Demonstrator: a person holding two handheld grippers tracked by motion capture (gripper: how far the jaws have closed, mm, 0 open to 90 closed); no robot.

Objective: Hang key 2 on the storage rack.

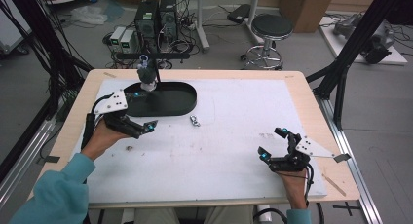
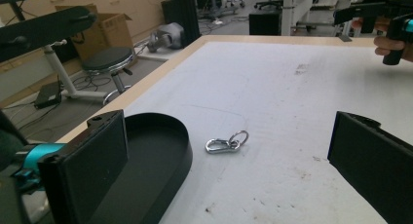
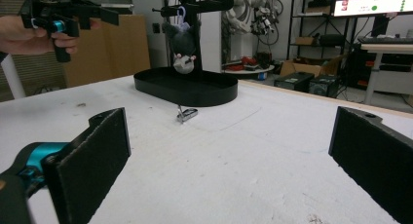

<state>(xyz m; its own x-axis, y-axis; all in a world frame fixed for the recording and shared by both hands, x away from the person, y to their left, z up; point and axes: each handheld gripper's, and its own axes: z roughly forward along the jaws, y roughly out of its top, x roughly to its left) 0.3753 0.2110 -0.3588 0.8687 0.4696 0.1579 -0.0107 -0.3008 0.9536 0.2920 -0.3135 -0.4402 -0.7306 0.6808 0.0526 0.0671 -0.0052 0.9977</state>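
A small silver carabiner with a ring [image 1: 195, 120] [image 2: 226, 143] [image 3: 186, 114] lies on the white mat just right of a black oval tray [image 1: 185, 104] [image 2: 165, 146] [image 3: 214, 92]. A grey plush keychain [image 1: 145, 78] [image 3: 183, 52] hangs from a black stand over the tray. My left gripper [image 1: 150, 127] [image 2: 229, 175] is open, low over the mat, left of the carabiner and in front of the tray. My right gripper [image 1: 272, 144] [image 3: 229, 165] is open near the front right of the mat, with nothing between its jaws.
The white mat [image 1: 229, 136] covers a wooden table [image 1: 311, 107]. Behind the table stand a black stool [image 1: 271, 28] and computer cases [image 1: 155, 18] on the floor. Black frame posts [image 1: 350, 48] rise at the table's right.
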